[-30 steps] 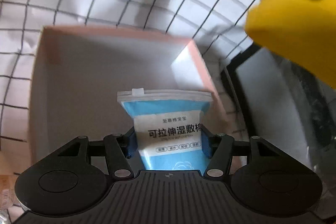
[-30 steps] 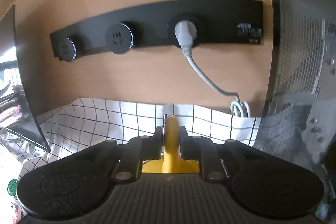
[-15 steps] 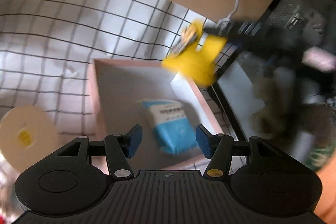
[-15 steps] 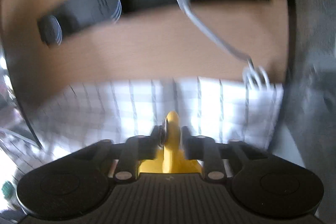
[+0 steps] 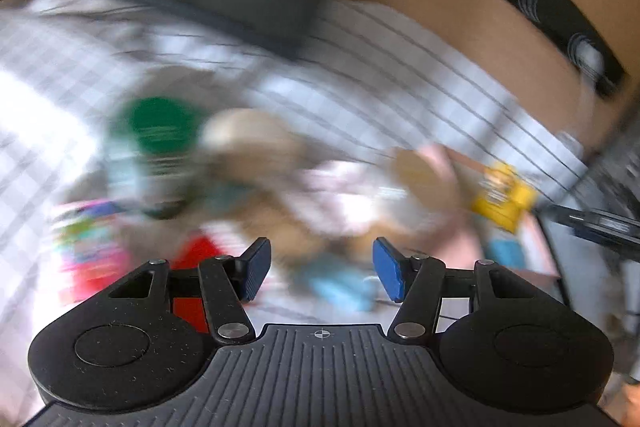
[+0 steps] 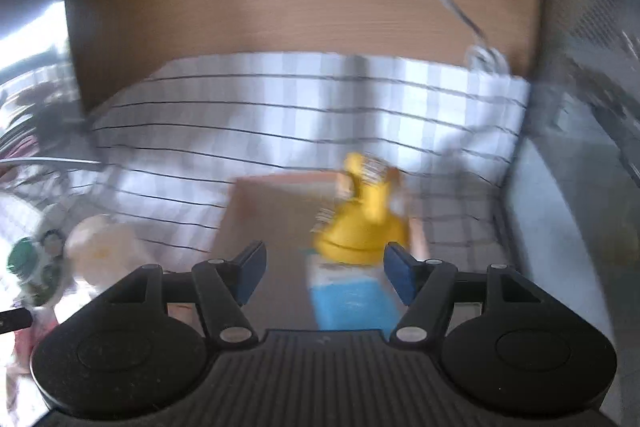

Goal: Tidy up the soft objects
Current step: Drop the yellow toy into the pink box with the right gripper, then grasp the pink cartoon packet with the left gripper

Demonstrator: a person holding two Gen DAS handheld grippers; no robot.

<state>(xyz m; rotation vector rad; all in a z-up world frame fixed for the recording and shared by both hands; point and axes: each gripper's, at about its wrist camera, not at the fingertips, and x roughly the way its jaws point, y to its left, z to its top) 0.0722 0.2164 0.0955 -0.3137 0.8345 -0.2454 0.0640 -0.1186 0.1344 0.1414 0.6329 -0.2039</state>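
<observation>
Since the right hand-held gripper [image 6: 324, 275] was pinching the yellow plush toy [image 6: 362, 223] tight a second ago, the big news is that its jaws have just been opening and the toy is out of the grip. In the right wrist view the blue pads stand wide, nothing pressed between them, and the toy sits ahead of them over the pink box [image 6: 276, 203], right above the blue wet-cotton pack [image 6: 350, 303] that's already lying in there. Too blurry to say if it has landed or is mid-drop

Meanwhile the left hand-held gripper [image 5: 320, 269] is released too, pads spread with nothing held. A second ago it had that blue pack between its pads over the box; now its view has swung over to a smeary heap of stuff on the checked tablecloth [image 5: 420, 75]: a green-lidded thing [image 5: 160, 123], something tan and fluffy [image 5: 256, 147], a red bit. The yellow toy [image 5: 502, 199] shows far right by the box

So I'd say two soft items are boxed, and the left is probably hunting for the next one
</observation>
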